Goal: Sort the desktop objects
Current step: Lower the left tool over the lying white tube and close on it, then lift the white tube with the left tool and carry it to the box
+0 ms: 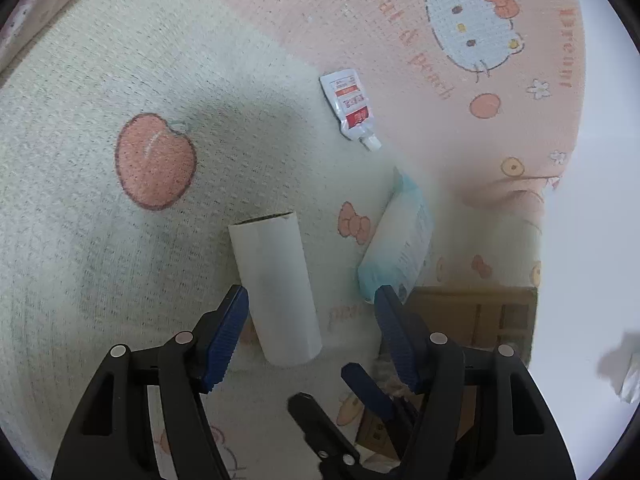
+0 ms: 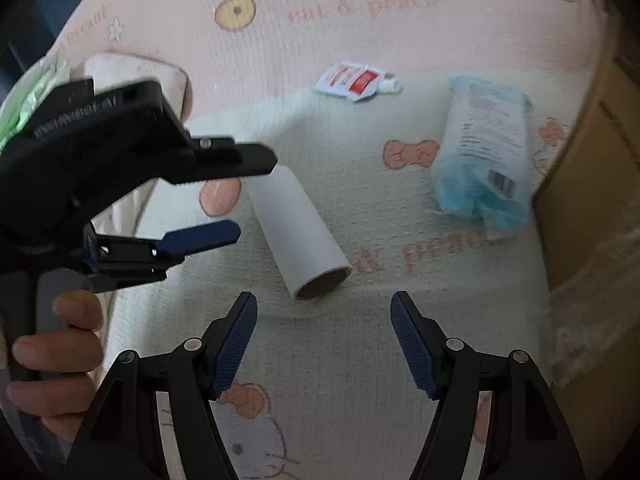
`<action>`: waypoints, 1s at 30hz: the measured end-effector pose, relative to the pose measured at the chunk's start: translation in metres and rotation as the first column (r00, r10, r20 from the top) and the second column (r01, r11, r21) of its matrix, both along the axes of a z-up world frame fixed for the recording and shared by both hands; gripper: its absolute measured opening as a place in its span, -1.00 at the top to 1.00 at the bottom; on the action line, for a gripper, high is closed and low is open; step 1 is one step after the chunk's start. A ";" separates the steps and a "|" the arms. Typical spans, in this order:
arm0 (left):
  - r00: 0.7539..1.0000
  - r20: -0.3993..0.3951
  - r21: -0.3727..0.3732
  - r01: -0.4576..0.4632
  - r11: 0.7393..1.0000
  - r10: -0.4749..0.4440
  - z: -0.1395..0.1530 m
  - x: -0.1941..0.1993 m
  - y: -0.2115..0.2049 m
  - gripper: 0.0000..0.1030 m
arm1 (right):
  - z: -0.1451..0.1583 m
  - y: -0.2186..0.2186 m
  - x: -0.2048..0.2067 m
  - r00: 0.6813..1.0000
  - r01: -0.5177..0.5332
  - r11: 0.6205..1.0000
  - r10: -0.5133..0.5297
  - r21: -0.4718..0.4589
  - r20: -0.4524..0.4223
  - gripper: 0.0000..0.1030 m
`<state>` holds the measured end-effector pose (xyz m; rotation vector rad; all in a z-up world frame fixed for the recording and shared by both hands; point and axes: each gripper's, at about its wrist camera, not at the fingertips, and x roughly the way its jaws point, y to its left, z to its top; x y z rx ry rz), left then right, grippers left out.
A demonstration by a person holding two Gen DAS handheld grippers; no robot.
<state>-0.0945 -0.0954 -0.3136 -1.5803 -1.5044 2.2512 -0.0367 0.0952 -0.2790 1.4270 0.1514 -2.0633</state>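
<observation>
White paper roll (image 1: 276, 288) lies loose on the mat (image 1: 100, 240) between the spread pads of the left gripper (image 1: 310, 300), untouched; right gripper (image 2: 324, 304) also gapes empty, roll's open end just ahead of its tips. Blue-white pack (image 1: 400, 248) sits just right of the left tips, red-white tube (image 1: 350, 106) farther ahead, cardboard box (image 2: 580, 184) at the right edge; nothing looks sorted yet. Mat print reads "peach"; tube and pack text is illegible.
</observation>
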 end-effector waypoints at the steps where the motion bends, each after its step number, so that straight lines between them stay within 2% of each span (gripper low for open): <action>1: 1.000 0.012 -0.006 0.007 1.000 -0.007 -0.002 -0.002 0.000 -0.34 | -0.004 -0.003 -0.003 1.000 -0.010 1.000 0.009 0.004 0.005 -0.31; 5: 0.997 0.069 -0.001 0.038 0.999 -0.038 -0.015 -0.012 0.002 -0.25 | -0.016 -0.013 -0.014 0.999 -0.029 0.999 0.028 0.014 0.021 -0.31; 7: 0.995 0.092 0.036 0.029 0.999 -0.032 -0.026 -0.015 0.001 -0.19 | -0.022 -0.018 -0.018 0.999 -0.035 0.999 0.034 0.023 0.040 -0.31; 10: 0.993 0.115 0.058 0.000 0.998 -0.007 -0.034 -0.016 -0.002 0.11 | -0.027 -0.023 -0.021 0.997 -0.063 0.998 0.062 0.012 0.043 -0.31; 14: 0.992 0.125 0.110 -0.028 0.994 0.014 -0.040 -0.013 -0.005 0.10 | -0.031 -0.030 -0.023 0.993 -0.121 0.992 0.120 0.028 0.009 -0.31; 20: 0.994 0.110 0.095 -0.010 0.995 -0.001 -0.037 -0.008 -0.002 0.11 | -0.035 -0.036 -0.022 0.980 -0.198 0.980 0.199 0.031 -0.027 -0.30; 22: 0.994 0.109 0.088 0.001 0.996 -0.011 -0.036 -0.006 -0.002 0.11 | -0.035 -0.036 -0.021 0.977 -0.208 0.977 0.209 0.040 -0.034 -0.22; 24: 0.994 0.108 0.084 0.013 0.996 -0.022 -0.034 -0.005 -0.002 0.11 | -0.036 -0.037 -0.020 0.978 -0.200 0.977 0.204 0.075 -0.043 -0.03; 25: 0.994 0.100 0.073 0.029 0.997 -0.036 -0.031 -0.005 -0.001 0.11 | -0.035 -0.036 -0.020 0.979 -0.196 0.977 0.200 0.083 -0.043 0.00; 27: 0.995 0.082 0.054 0.050 0.997 -0.054 -0.025 -0.006 0.001 0.11 | -0.032 -0.032 -0.020 0.981 -0.188 0.979 0.191 0.074 -0.040 0.11; 30: 0.995 0.054 0.047 0.082 0.995 -0.085 -0.013 -0.005 0.005 0.11 | -0.020 -0.022 -0.018 0.987 -0.158 0.986 0.160 0.042 -0.035 0.15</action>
